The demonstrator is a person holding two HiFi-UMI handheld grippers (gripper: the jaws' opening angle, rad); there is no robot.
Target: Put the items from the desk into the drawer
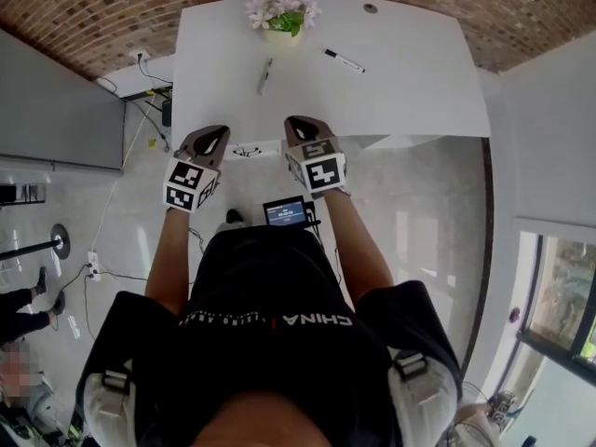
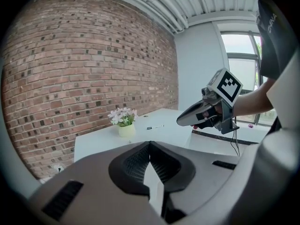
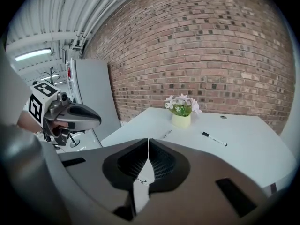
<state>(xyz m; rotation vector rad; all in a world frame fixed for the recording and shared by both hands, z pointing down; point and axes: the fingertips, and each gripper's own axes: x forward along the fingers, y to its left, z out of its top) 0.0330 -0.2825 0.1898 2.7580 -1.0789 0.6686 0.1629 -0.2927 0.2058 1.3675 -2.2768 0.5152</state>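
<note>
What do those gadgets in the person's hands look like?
The left gripper and right gripper are grey, beak-shaped shells with dark textured pads; each carries a white cube with black square markers. The person wears a black short-sleeved T-shirt.

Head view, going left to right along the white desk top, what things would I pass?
flower pot → black marker → small round hole in the desk. The grey pen lies in front of the pot and overlaps it sideways, so it is left out of the order.
</note>
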